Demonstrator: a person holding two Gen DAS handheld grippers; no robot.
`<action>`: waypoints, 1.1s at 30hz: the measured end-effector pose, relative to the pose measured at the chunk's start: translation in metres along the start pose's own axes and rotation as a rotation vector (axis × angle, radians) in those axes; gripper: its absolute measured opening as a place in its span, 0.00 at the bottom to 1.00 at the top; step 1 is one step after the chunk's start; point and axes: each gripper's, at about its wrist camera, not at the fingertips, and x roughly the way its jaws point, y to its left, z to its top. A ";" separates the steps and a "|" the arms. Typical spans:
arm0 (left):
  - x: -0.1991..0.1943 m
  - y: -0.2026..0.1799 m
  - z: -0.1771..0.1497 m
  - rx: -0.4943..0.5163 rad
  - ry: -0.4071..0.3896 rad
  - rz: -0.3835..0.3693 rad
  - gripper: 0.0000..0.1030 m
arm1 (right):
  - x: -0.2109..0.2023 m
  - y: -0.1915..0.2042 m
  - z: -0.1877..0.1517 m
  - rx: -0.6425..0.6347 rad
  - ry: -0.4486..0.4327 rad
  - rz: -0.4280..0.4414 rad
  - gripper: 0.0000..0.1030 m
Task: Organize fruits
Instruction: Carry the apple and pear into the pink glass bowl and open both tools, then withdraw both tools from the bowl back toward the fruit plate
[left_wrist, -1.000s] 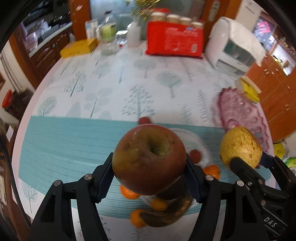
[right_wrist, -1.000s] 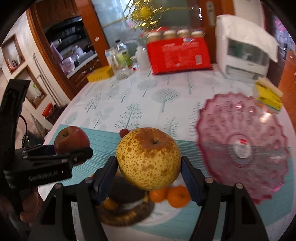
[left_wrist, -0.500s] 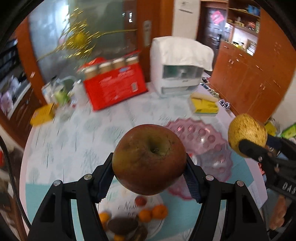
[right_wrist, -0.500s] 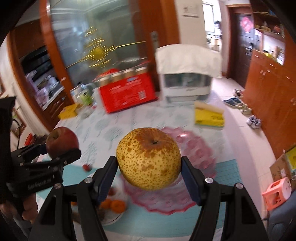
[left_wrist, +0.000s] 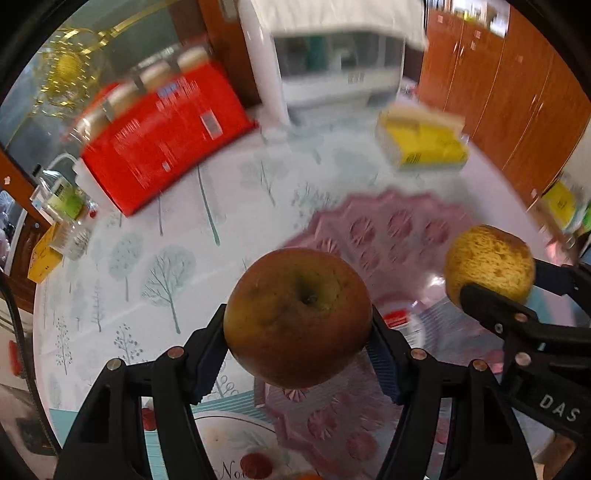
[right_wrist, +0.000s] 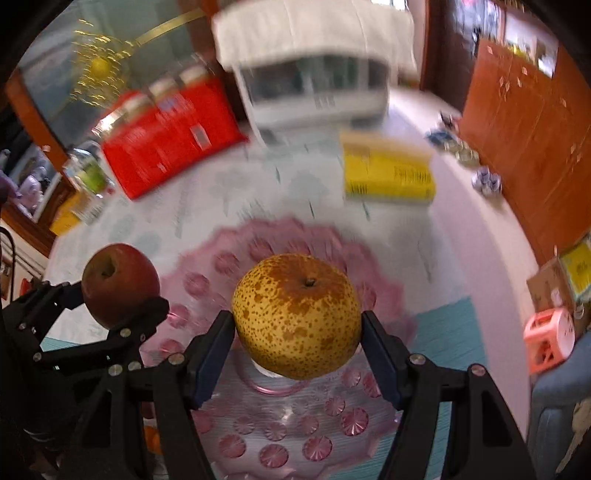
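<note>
My left gripper is shut on a red-brown apple and holds it in the air above the near left part of a pink glass plate. My right gripper is shut on a yellow speckled pear and holds it above the middle of the same plate. The pear shows at the right of the left wrist view, the apple at the left of the right wrist view. Both fruits hang clear of the plate.
A white plate with small fruit lies at the near left. At the back stand a red box, a white appliance, a yellow pack and bottles. The table edge curves at the right.
Both grippers have carried their fruit rightward from above the white plate to above the pink plate and come lower toward it. Both grips are unchanged.
</note>
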 end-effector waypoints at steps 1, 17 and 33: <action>0.014 -0.004 -0.002 0.010 0.026 0.001 0.66 | 0.015 -0.004 -0.004 0.015 0.030 0.002 0.68; 0.053 -0.024 -0.012 0.146 0.059 -0.016 0.95 | 0.074 -0.028 -0.022 0.110 0.171 0.067 0.70; -0.005 -0.021 -0.026 0.153 -0.045 -0.013 0.95 | 0.040 -0.022 -0.024 0.104 0.126 0.084 0.73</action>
